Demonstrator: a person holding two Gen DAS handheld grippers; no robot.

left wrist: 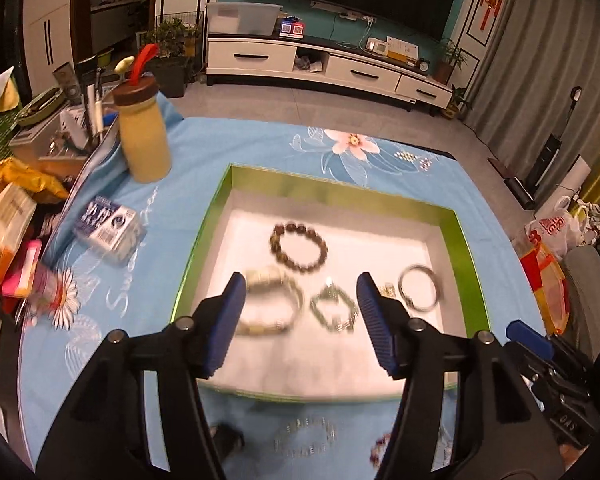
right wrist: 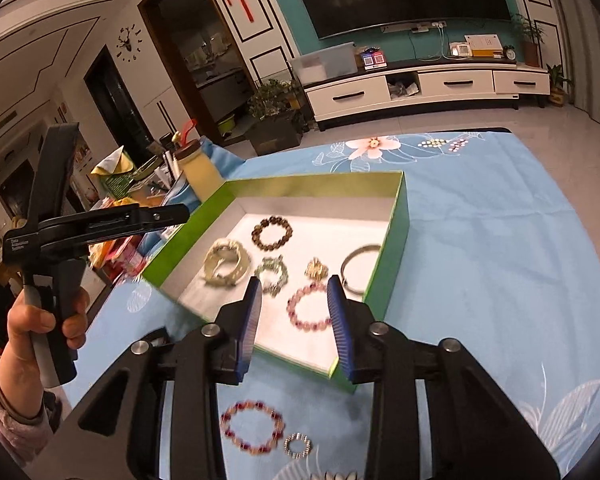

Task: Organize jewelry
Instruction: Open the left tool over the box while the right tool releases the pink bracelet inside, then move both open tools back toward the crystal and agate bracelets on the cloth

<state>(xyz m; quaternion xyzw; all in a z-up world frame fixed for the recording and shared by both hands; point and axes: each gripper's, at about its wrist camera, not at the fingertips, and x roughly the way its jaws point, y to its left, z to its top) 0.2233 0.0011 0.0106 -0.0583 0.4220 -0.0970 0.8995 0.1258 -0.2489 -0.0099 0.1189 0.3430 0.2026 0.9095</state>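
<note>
Blue ribbed fingers (right wrist: 338, 320) of the right gripper (right wrist: 295, 322) stand apart over the near corner of the green box (right wrist: 396, 240); nothing between them. The pink bead bracelet (right wrist: 310, 308) lies flat on the white floor of the box below the gap, untouched. Left gripper (left wrist: 302, 316) likewise stands open with nothing held, above the pale watch (left wrist: 270, 306) and a small silver chain piece (left wrist: 334, 312).

Already in the box: brown bead bracelet (right wrist: 272, 232), silver bangle (right wrist: 358, 268) against the right wall, small gold piece (right wrist: 318, 269). Still out on the blue cloth of the bench (right wrist: 500, 260), nearest the camera: red-and-pink bead bracelet (right wrist: 252, 426) and small silver ring (right wrist: 298, 445) just beside it.

Judgement: both drops look complete; the next pick is probably the outside bracelet. Come down steeply, pinch one side of the loop across the beads, lift clear of the box wall, and set it on bare floor away from the pink one to avoid tangling. The ring is low and flat; close slowly.

Legible writing: white print on the other gripper's black body, too small to read. "Sw…" in script on the cloth. Small blue-white packet (left wrist: 110, 230), print blurred.
</note>
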